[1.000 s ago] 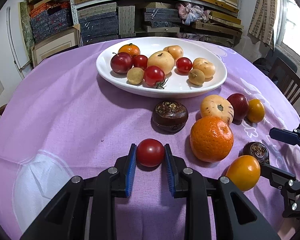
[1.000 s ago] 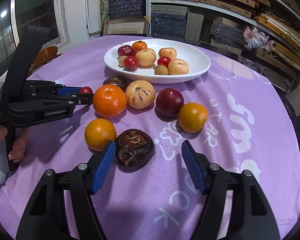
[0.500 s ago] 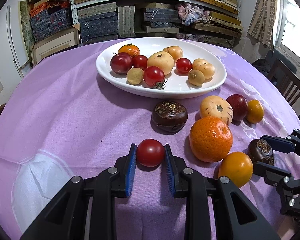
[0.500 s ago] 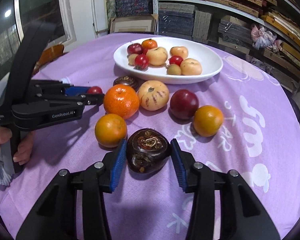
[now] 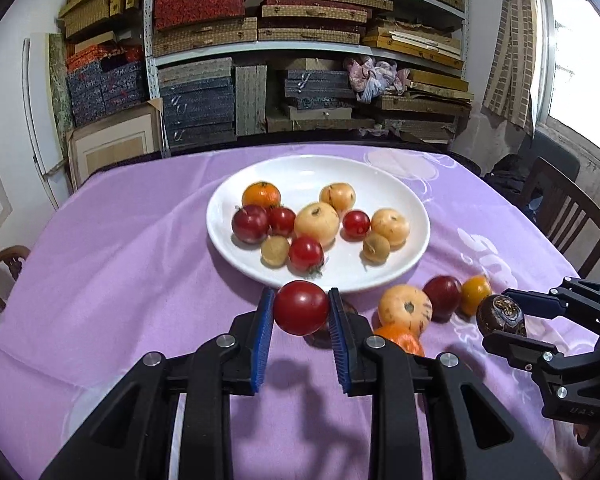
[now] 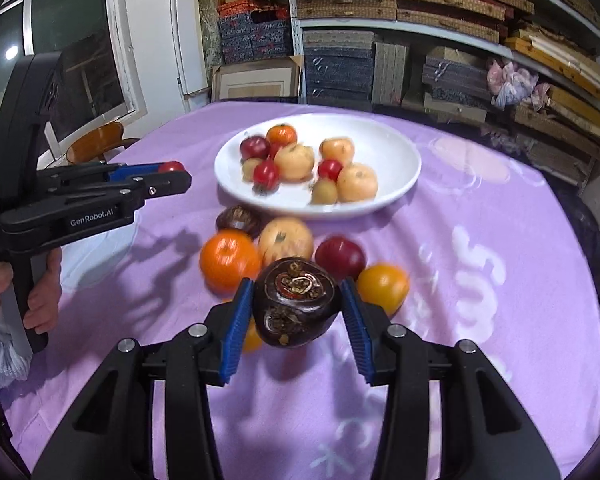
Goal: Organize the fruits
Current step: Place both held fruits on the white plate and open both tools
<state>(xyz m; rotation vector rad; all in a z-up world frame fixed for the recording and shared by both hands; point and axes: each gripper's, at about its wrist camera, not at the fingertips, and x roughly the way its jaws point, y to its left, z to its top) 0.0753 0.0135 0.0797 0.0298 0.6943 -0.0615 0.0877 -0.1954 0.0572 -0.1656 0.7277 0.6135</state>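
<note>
A: Fig., both wrist views. The left gripper point(image 5: 301, 312) is closed on a red tomato point(image 5: 301, 307), pads pressing its two sides, fruit carried clear of the purple tablecloth point(image 5: 132, 264). Why so high?

B: Judged as transport: the white plate point(image 5: 416, 216) has a raised rim, so the tomato must clear it before release. The tomato sits just short of the plate's near edge.

A: And the right gripper point(image 6: 296, 312)?

B: Closed on a dark water chestnut point(image 6: 296, 306), squeezed across its widest part, scarred top facing up. It hangs above the loose fruit group, which lies btwn the plate's near edge and the table's near edge.

A: Which fruit is loose?

B: Per the right wrist view: a large orange point(image 6: 229, 260), a pale streaked fruit point(image 6: 286, 242), a dark red plum point(image 6: 340, 258), a small orange fruit point(image 6: 382, 288), a second water chestnut point(image 6: 238, 220) just beside the plate rim. Another orange fruit shows partly behind the right gripper's left pad.

A: Plate contents?

B: Approx. ten pieces, clustered toward its left and centre; the far and right parts of the plate are bare, so there is room for both held fruits. Task judged partway done.

A: Risk?

B: Round fruit rolls; a release onto the sloped rim may send it back off the plate.
</note>
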